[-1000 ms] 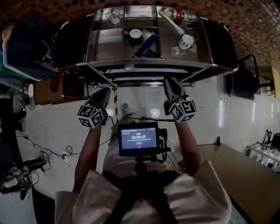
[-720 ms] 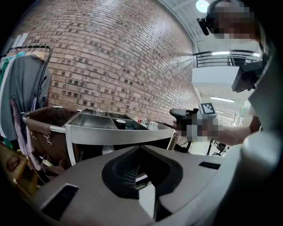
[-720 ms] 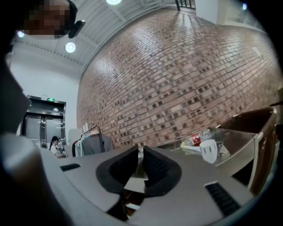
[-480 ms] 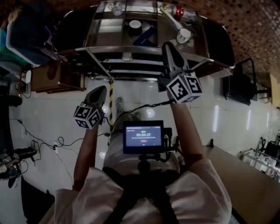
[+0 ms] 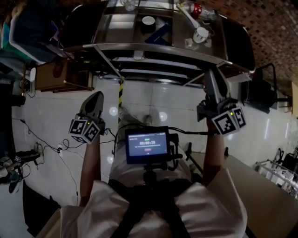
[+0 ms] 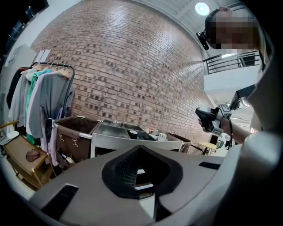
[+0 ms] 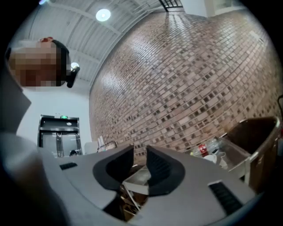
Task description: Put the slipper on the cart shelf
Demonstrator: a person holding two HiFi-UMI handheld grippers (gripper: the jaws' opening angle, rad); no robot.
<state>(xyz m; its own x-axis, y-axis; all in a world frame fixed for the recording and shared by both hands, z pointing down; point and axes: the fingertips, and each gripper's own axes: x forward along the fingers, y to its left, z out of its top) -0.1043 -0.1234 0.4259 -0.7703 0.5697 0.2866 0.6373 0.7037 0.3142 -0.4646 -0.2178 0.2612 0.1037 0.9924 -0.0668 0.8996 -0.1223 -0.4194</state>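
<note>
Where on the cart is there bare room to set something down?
Free: the left compartment on top of the cart, bare metal below the glass; the lower shelf looks bare where visible. Crowded: the middle compartment with a round item and a blue item, and the right compartment with a mug and a bottle.

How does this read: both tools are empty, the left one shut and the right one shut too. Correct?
Not quite. The right tool isn't shut: the right gripper view shows its jaws apart, having just been opening, nothing between them. The left tool is shut, and both are empty.
</note>
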